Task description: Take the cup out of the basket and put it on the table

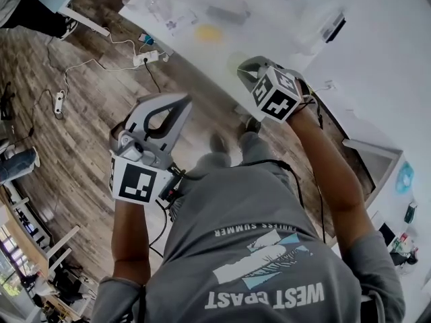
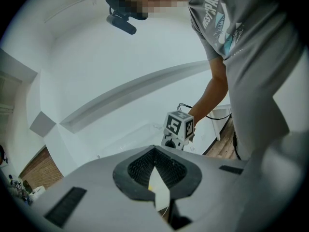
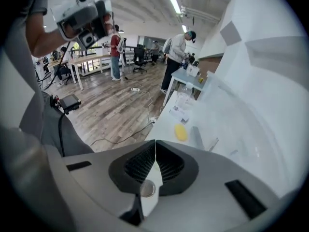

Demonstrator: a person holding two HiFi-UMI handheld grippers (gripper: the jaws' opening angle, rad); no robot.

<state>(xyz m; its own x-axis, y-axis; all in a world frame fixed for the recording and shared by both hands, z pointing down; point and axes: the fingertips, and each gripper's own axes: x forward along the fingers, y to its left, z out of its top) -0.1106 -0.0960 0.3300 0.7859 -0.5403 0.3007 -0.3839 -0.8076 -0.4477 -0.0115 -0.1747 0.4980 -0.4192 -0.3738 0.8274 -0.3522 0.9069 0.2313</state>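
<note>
Left gripper [image 2: 154, 150] and right gripper [image 3: 155, 143] both have their fingers pinched shut on nothing, held up off the desk [image 1: 202, 59]. Honestly can't pick out the cup or basket, just blurry clear stuff near a yellow blob [image 1: 208, 32]. Risk as I see it: reaching in without opening first and knocking the cup over, or bumping that clutter when setting it down.
</note>
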